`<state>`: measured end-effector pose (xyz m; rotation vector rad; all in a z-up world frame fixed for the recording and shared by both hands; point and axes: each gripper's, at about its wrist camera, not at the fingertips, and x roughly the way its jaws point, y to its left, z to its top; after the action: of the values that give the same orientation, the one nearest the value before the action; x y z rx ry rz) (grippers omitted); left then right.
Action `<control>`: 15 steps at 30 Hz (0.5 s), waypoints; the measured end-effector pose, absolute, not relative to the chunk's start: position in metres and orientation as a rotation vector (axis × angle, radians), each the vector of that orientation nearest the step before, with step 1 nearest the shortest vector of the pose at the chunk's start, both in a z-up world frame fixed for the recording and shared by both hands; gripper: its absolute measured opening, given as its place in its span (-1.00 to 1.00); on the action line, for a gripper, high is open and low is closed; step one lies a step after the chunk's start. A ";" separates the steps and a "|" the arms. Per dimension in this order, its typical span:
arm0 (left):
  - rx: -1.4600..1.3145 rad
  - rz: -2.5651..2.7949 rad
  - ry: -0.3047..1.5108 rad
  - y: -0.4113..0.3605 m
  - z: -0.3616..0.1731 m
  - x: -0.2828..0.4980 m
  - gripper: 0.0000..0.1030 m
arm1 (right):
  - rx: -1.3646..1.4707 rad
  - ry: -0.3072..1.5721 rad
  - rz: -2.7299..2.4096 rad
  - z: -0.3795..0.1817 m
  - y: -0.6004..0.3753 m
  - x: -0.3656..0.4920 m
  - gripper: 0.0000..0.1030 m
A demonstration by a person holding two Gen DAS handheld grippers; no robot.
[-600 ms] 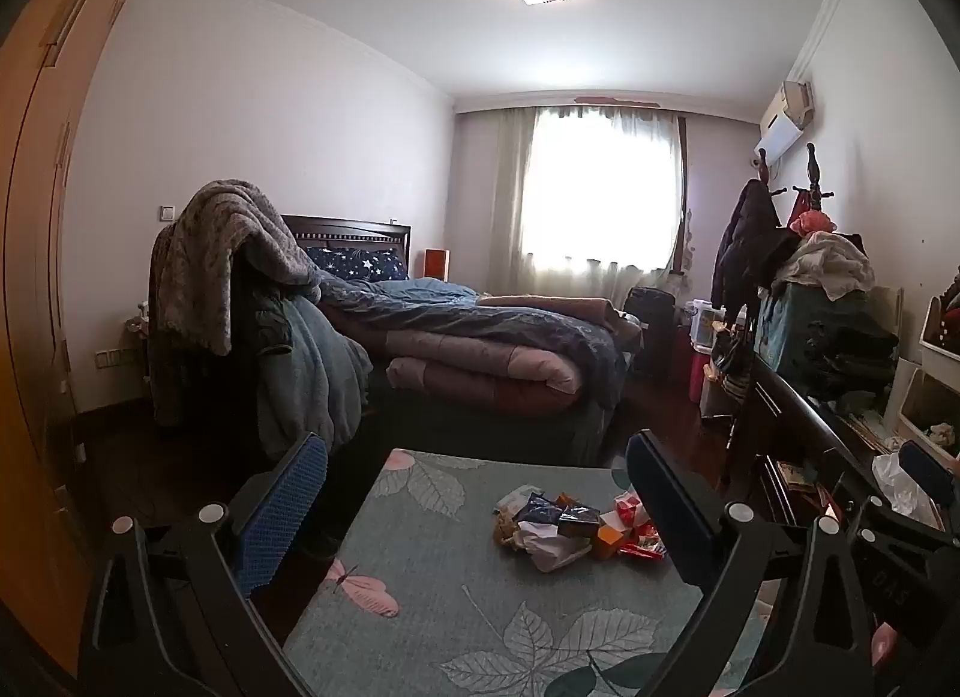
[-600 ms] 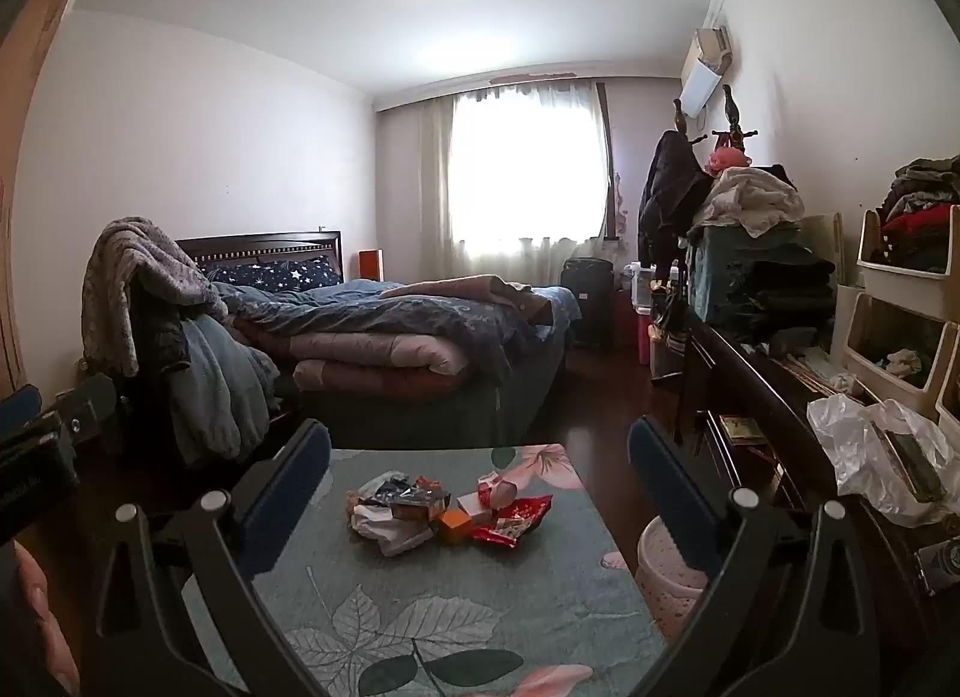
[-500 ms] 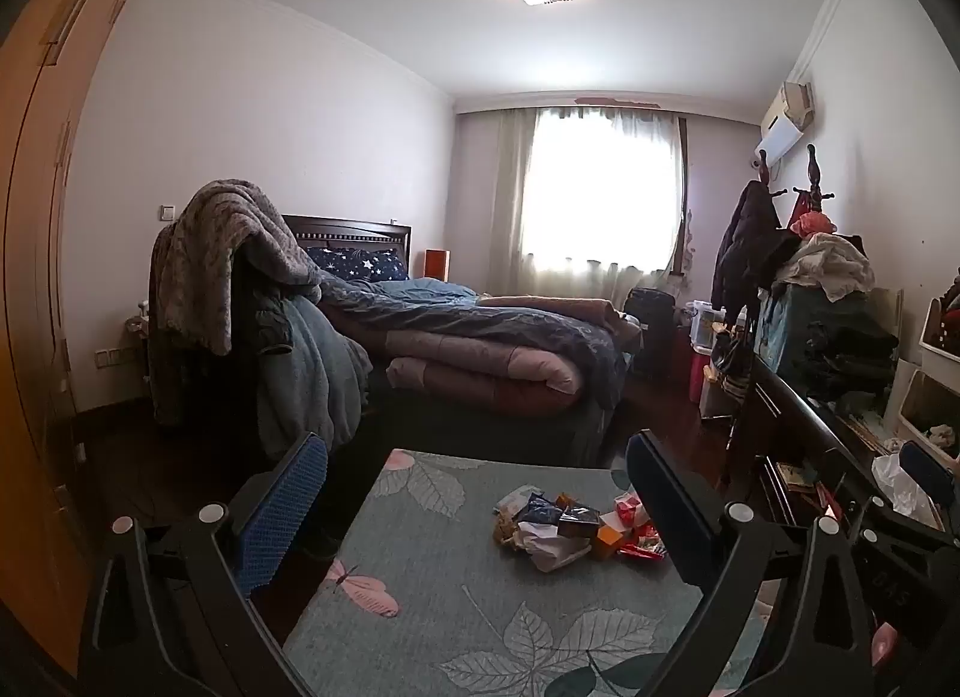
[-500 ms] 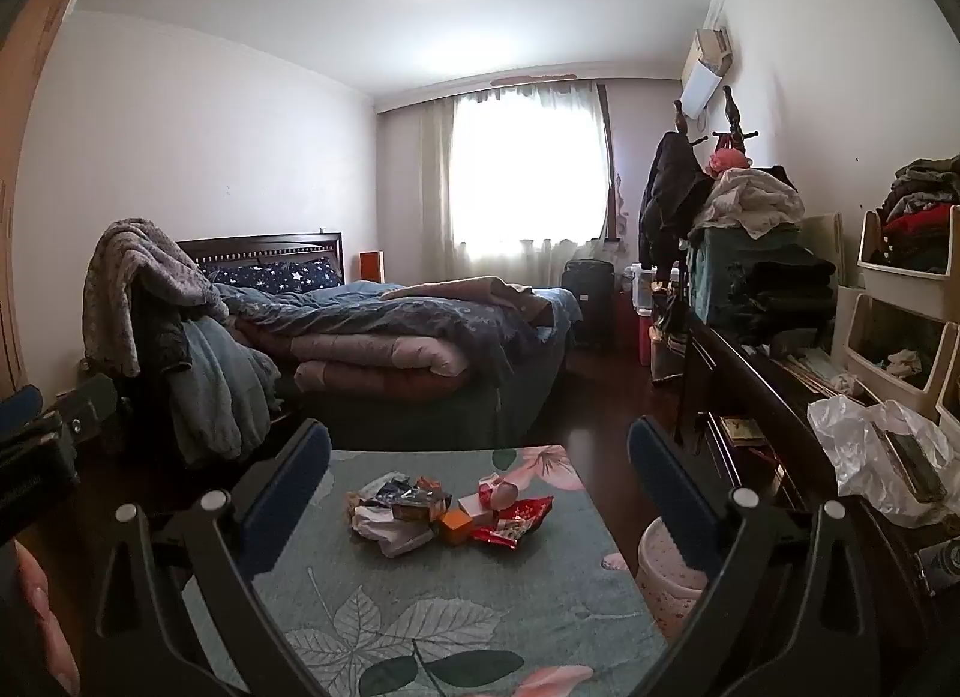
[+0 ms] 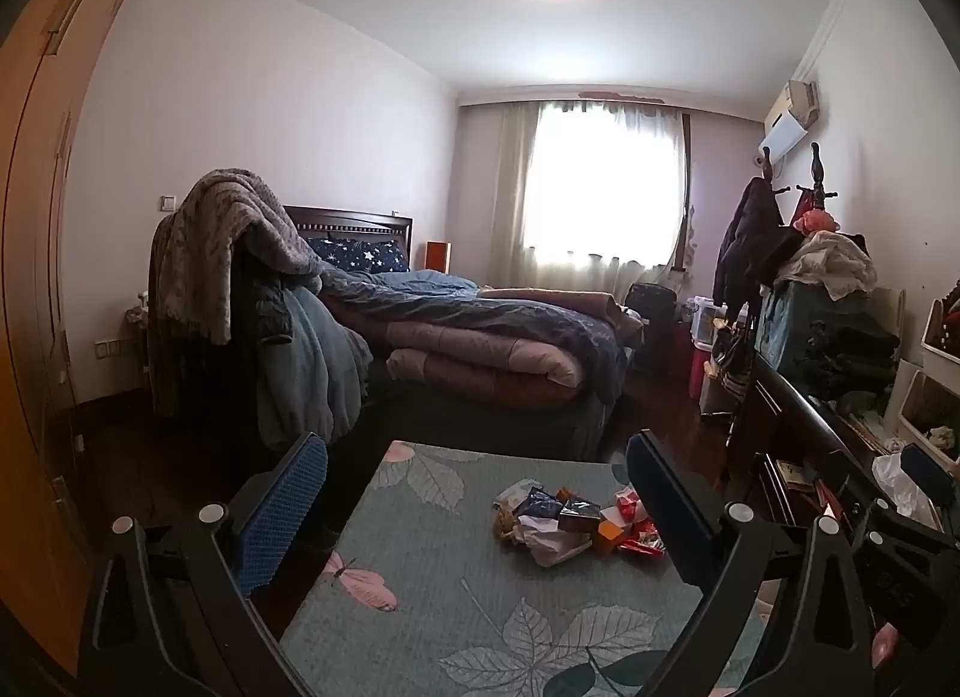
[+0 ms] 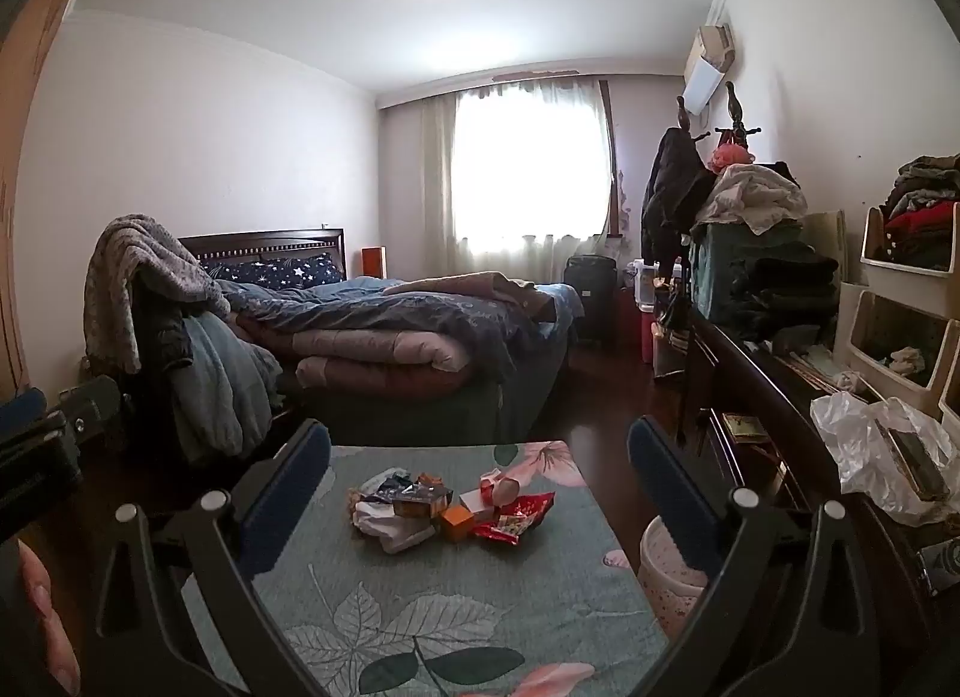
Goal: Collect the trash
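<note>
Two claws hang wide and empty above a desk point(image 6: 456, 595) draped in a leaf-and-flower cloth, the left claw point(image 5: 477, 493) and the right claw point(image 6: 480, 487) both aimed slightly downward at the work ahead. To do the opening step well, each claw should probably single out one loose piece at the edge of the heap instead of biting into the middle, where wrappers overlap and could scatter. The trash pile point(image 6: 447, 508), a clump of crumpled white paper, small boxes and a red wrapper, lies on the cloth well ahead of both claws; from the left wrist it point(image 5: 576, 523) sits toward the right finger, from the right wrist nearly centred. A pale waste bin point(image 6: 666, 571) stands on the floor just beside the desk's right edge, likely where the pieces belong.
</note>
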<state>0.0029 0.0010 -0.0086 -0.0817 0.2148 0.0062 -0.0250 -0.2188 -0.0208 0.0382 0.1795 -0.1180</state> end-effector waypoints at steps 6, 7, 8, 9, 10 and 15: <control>-0.083 0.008 0.218 0.002 -0.012 0.006 0.93 | 0.037 0.183 -0.117 -0.023 -0.217 -0.023 0.94; -0.083 0.008 0.218 0.002 -0.013 0.006 0.93 | 0.038 0.183 -0.116 -0.022 -0.217 -0.023 0.94; -0.084 0.007 0.220 0.003 -0.014 0.007 0.93 | 0.035 0.187 -0.112 -0.027 -0.215 -0.022 0.94; -0.086 0.005 0.222 0.003 -0.012 0.007 0.93 | 0.035 0.188 -0.110 -0.027 -0.216 -0.022 0.94; -0.086 0.004 0.221 0.003 -0.012 0.007 0.93 | 0.035 0.188 -0.110 -0.027 -0.216 -0.022 0.94; -0.088 0.003 0.224 0.004 -0.014 0.007 0.93 | 0.035 0.189 -0.112 -0.026 -0.215 -0.022 0.94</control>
<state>0.0073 0.0038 -0.0142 -0.0878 0.2243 0.0026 -0.0219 -0.2152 -0.0258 0.0353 0.1887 -0.1118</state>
